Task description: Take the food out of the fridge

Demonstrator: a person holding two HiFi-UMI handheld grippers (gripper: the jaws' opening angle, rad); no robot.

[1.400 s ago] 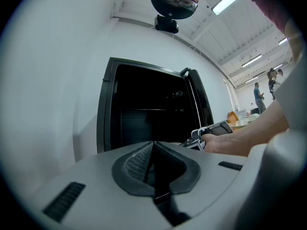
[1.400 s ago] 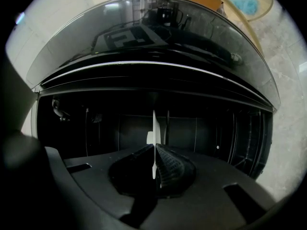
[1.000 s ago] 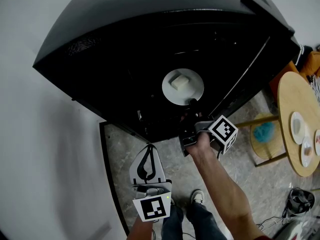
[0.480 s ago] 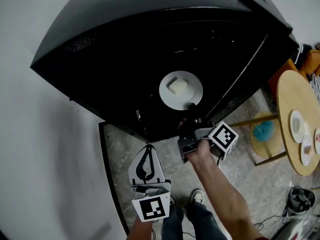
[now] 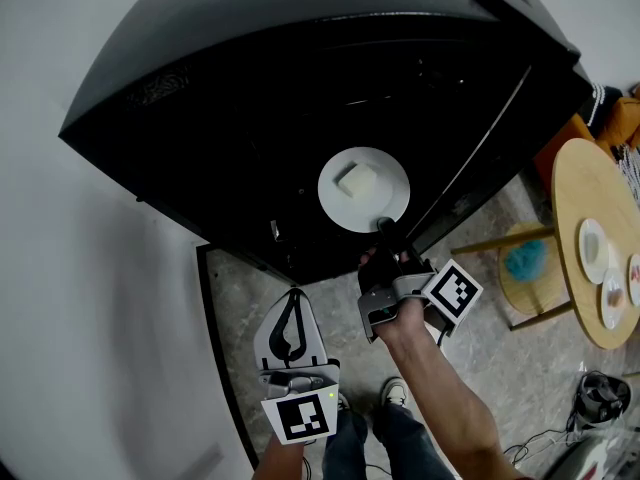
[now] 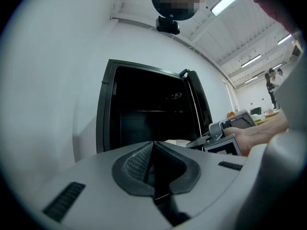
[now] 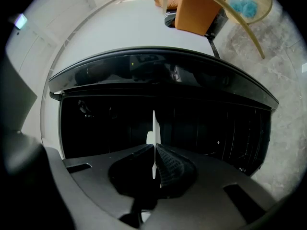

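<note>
White plate (image 5: 364, 188) now sits nearer the fridge (image 5: 200, 88) mouth, right gripper (image 5: 385, 229) pinching its 5 o'clock rim; left gripper (image 5: 293, 308) fingers pressed together, empty.

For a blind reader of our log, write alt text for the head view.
The right gripper clamps the rim of a round white plate carrying a pale block of food, in the dark opening of a black fridge. The left gripper hangs lower, shut and empty.

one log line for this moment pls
right tool: shut on plate rim | food block: pale, on plate, inside open fridge | left tool: shut, empty, outside fridge
</note>
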